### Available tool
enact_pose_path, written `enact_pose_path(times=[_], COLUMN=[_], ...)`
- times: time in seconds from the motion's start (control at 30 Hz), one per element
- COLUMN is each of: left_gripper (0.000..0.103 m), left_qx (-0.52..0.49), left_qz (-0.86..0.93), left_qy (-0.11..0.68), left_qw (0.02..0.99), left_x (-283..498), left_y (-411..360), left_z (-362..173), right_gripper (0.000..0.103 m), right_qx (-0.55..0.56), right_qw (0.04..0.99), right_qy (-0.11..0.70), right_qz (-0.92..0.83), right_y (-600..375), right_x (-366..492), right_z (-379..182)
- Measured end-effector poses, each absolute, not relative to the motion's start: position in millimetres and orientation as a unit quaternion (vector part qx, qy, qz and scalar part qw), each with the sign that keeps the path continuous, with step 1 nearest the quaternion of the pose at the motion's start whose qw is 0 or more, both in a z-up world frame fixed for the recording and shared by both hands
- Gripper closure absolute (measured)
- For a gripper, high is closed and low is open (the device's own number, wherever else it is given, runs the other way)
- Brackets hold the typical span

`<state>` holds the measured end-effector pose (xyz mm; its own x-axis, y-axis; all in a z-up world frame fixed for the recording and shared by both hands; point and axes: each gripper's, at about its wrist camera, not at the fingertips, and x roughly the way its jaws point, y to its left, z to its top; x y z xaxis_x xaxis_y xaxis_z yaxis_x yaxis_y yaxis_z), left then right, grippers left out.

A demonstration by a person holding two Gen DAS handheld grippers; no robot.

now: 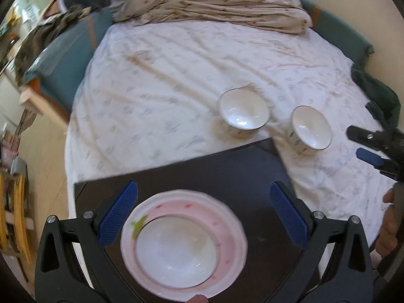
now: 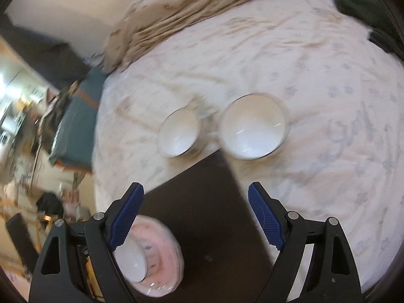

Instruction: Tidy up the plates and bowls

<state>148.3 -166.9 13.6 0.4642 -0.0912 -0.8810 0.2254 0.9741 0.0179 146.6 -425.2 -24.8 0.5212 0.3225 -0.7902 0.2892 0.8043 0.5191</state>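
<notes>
A pink plate (image 1: 183, 242) with a white bowl (image 1: 175, 248) sitting inside it rests on a dark board (image 1: 227, 166) laid on a bed covered by a white sheet (image 1: 176, 88). In the left wrist view the left gripper (image 1: 203, 214) hangs over this stack with its blue pads (image 1: 117, 216) spread wide to either side of the plate, touching nothing; a fingertip shows at the bottom edge just below the plate rim. Two more white bowls sit on the sheet beyond the board's far corner: the left bowl (image 1: 243, 112) and the right bowl (image 1: 311, 131), near each other but apart. The right gripper (image 2: 195, 217) is also spread wide and holds nothing; in its own view it is above the board, with the pink plate low beside its left finger and the two bowls ahead of it, past the board's corner. From the left wrist view the right gripper appears at the right edge, beside the right bowl without touching it, with the person's hand (image 1: 388, 229) behind it. A crumpled beige blanket (image 1: 214, 0) lies at the far end of the bed.
</notes>
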Motion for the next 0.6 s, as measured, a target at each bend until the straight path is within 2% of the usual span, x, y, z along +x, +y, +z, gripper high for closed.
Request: enact_pose_path(times=[0.2, 0.6], left_gripper=[0.000, 0.000], left_qx=[0.062, 0.023], left_qz=[-0.116, -0.116], left_qy=[0.516, 0.563], left_qw=[0.846, 0.818], left_x=[172.3, 222.2], left_y=[-209.5, -262.7], left_z=[11.0, -31.2], right_gripper=[0.016, 0.016], right_qx=[0.344, 0.399], right_qw=[0.795, 0.757], right_qy=[0.497, 0.510], right_qz=[-0.040, -0.086], right_y=[-471.1, -505.9], right_x=[155.3, 164.2], right_z=[-49.3, -90.9])
